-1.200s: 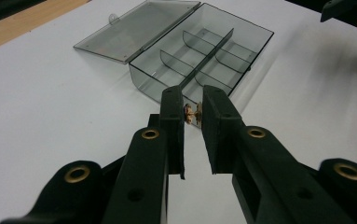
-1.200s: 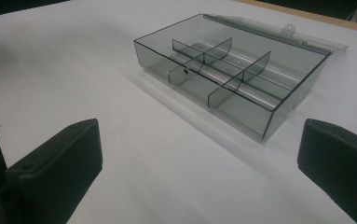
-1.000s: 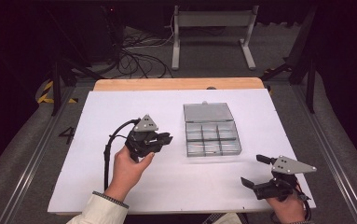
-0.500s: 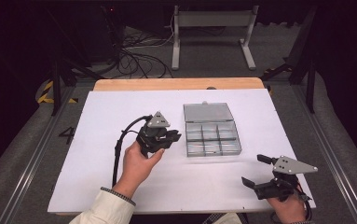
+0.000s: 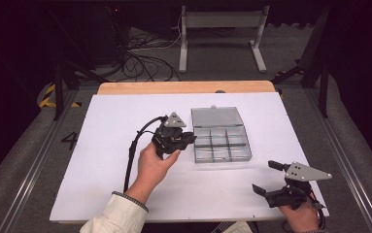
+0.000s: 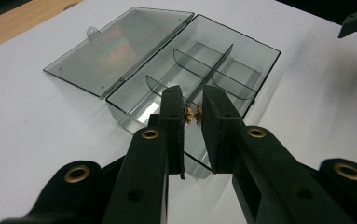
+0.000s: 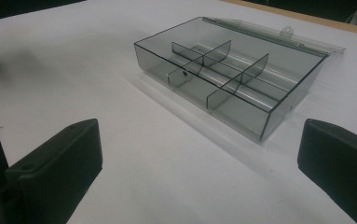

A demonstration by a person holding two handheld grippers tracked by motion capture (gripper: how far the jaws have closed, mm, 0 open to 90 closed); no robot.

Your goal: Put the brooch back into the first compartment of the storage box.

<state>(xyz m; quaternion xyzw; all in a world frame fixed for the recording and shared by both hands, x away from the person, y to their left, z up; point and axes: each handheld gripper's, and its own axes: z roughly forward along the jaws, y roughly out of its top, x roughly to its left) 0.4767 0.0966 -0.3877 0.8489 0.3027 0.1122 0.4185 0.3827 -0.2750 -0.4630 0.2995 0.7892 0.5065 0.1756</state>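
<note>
The left gripper point(image 6: 194, 114) is clamped on a tiny copper-coloured metal part point(image 6: 193, 113), pinched right between the tips of its two black jaws. The part is small and shiny, with a brassy-orange gleam; its exact shape is too small to make out. It hangs just above the near wall of a smoke-grey transparent compartment box point(image 6: 241, 65) that sits on the white table point(image 6: 36, 135).

The box is rectangular, with thin see-through walls and curved dividers splitting it into six compartments. Its hinged lid point(image 6: 120, 46) lies folded back flat on the table, a small latch tab at its far edge. From the high view the box point(image 5: 222, 144) sits near the middle of the table point(image 5: 115, 126), with the left gripper point(image 5: 183, 141) just beside its left edge.

The right gripper point(image 5: 266, 177) rests near the table's front right corner, well apart from the box, its jaws spread wide with nothing between them.
</note>
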